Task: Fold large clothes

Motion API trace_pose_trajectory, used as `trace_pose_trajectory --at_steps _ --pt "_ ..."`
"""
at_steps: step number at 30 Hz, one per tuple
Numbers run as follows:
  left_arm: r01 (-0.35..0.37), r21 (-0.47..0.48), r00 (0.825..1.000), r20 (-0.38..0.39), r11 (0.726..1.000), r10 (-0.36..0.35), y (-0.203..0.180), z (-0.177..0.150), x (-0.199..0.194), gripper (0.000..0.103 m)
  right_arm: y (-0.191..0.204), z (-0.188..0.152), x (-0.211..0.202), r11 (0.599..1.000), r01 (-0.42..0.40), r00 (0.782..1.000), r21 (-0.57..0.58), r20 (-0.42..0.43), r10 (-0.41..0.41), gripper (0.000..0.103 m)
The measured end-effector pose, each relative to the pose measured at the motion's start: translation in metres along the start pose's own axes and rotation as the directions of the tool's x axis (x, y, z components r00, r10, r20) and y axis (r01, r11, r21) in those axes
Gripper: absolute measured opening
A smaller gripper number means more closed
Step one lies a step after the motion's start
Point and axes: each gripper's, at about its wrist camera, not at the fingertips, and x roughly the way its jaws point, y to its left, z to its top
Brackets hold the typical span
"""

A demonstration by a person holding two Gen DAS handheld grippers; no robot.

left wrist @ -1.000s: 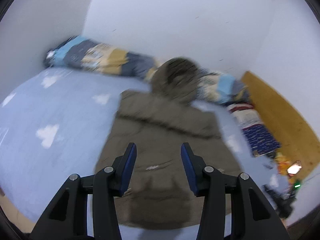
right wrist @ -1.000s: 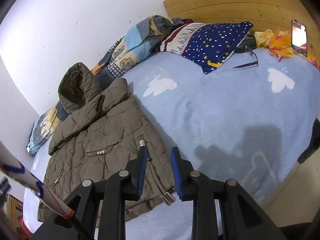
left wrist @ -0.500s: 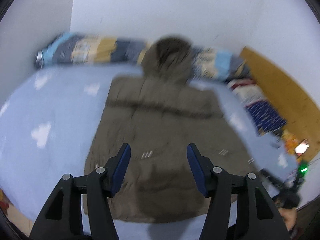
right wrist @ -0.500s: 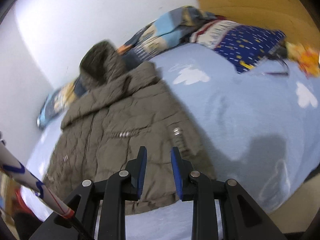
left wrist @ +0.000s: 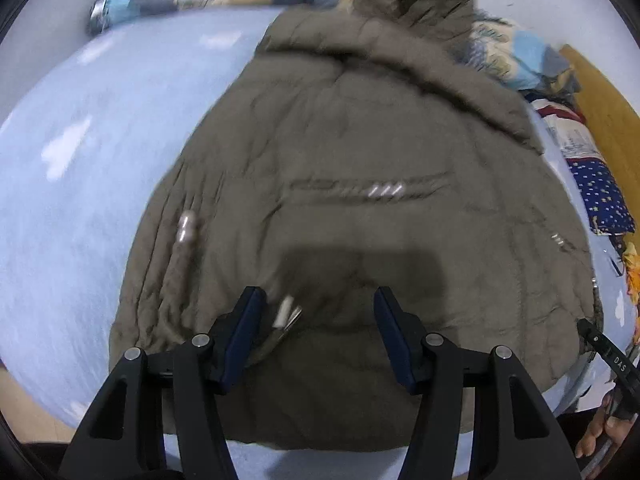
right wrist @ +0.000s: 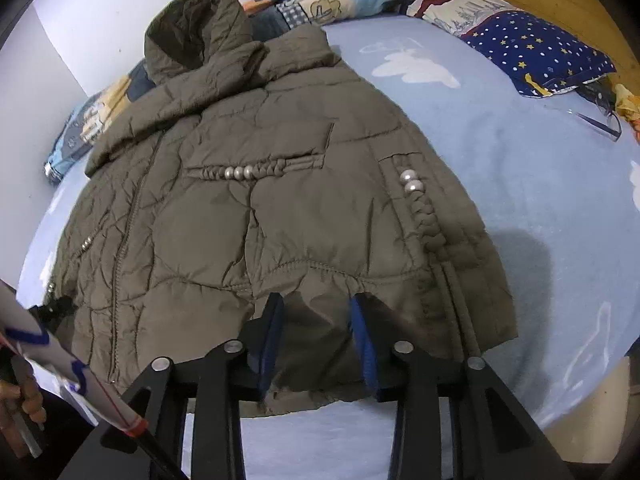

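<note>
I hold both the left gripper and right gripper released, jaws spread above the hem of the jacket, which lies flat on the bed. Risk: the jaws pinch only the top layer, so the padded fabric slips or bunches.

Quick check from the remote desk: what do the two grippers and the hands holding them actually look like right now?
Both tools match: the left gripper and right gripper have black angular plastic linkages with silver pivot pins and flat blue pads on the fingers. The right wrist view shows a white strip with blue marks and red tape. Bare fingers grip a black handle printed DAS; no sleeves show.
</note>
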Motion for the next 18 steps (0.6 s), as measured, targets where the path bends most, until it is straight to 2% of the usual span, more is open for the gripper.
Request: trace_pose_trajectory --at_steps 2,4,7,10,13,15,18 --pt "0.015 0.040 0.999 0.051 0.999 -0.018 -0.014 0.011 -0.016 0.057 0.002 0.002 -0.004 1.000 -0.009 1.000 0.002 0.017 0.009 0.042" --pt "0.015 0.096 0.993 0.115 0.995 -0.026 -0.031 0.031 -0.031 0.057 0.004 0.006 -0.019 1.000 -0.021 0.997 0.005 0.078 0.021 0.042" --pt "-0.019 0.178 0.981 0.193 0.984 -0.016 -0.053 0.067 -0.042 0.058 0.016 0.017 -0.037 0.999 -0.014 0.991 -0.037 0.135 0.019 0.042" --pt "-0.020 0.198 0.968 0.249 0.980 -0.031 -0.067 0.111 -0.039 0.058 0.033 0.035 -0.038 0.995 -0.056 0.991 -0.086 0.118 0.066 0.040" --pt "-0.019 0.190 0.963 0.267 0.982 -0.033 -0.065 0.139 -0.022 0.058 0.056 0.071 -0.034 0.988 -0.070 0.993 -0.135 0.089 0.082 0.036" --pt "-0.031 0.163 0.959 0.284 0.986 -0.017 -0.052 0.146 -0.006 0.058 0.072 0.100 -0.033 0.984 -0.101 0.991 -0.145 0.068 0.112 0.036" --pt "-0.053 0.136 0.968 0.250 0.989 0.018 -0.038 0.156 0.017 0.058 0.099 0.146 -0.024 0.978 -0.124 0.989 -0.170 0.054 0.135 0.036"
